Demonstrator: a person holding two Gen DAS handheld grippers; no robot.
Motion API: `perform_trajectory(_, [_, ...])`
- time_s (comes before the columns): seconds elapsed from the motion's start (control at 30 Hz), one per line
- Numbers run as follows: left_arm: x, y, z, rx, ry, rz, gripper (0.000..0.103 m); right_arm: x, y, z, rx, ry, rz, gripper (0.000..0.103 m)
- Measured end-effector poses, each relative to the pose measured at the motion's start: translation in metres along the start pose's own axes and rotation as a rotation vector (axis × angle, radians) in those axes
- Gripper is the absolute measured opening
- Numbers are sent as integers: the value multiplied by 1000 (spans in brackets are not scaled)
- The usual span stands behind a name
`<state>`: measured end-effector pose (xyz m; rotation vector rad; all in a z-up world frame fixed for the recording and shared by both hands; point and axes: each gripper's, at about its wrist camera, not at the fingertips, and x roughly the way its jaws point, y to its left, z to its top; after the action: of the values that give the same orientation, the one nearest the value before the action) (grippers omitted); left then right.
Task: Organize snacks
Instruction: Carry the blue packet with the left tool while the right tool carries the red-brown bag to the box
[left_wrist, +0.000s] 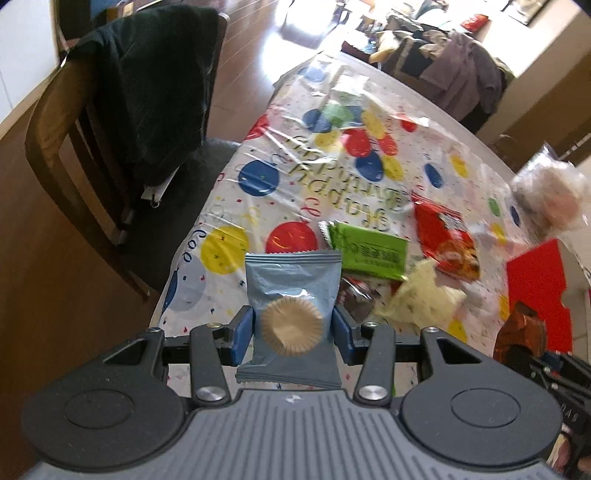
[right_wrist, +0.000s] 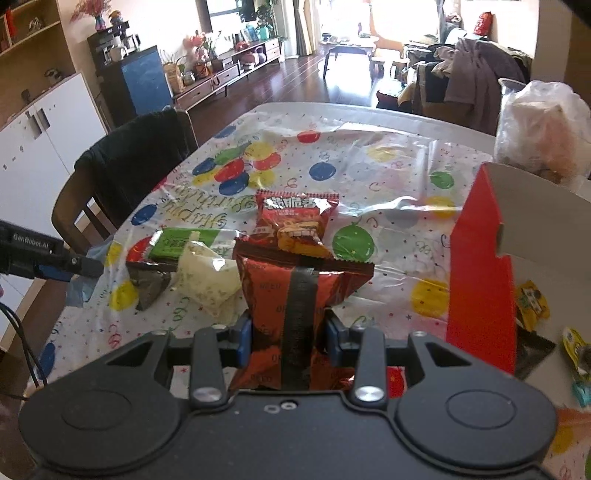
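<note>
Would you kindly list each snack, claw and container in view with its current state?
Left claw: shut on the blue cookie packet, held off the table.
Right claw: shut on the dark red packet.
Red chip bag: lying flat on the tablecloth.
Green packet: lying flat.
Cream wrapper: crumpled, lying loose.
Red box: open, with small snacks inside.

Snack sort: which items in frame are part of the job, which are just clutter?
Job:
- blue packet, in left hand-held gripper
- dark red packet, in right hand-held gripper
- green packet
- red chip bag
- cream packet
- red box

Clutter:
- chair with black jacket
- plastic bag
- birthday tablecloth
</note>
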<state>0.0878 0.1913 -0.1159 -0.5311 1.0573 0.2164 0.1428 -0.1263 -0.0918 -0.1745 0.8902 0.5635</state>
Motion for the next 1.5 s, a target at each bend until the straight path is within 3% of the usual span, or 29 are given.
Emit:
perform_trajectory(0.4, [-45,-48,-18,147,-49,-74,45,-61,5,-1,19,-84,-54,37])
perform_trajectory(0.73, [-69,-131,-25,334,-124,-133,45,-110,-20,0,42,-181,-96,37])
perform_trajectory(1.07, [-64,-234,-41,483,-139,-178,45,-140,-84,-8,57,-224,-161,37])
perform_trajectory(1.5, [-34,-354,-56,549,-120,-201,45,-158,-190,-11,104,-231,-189,37])
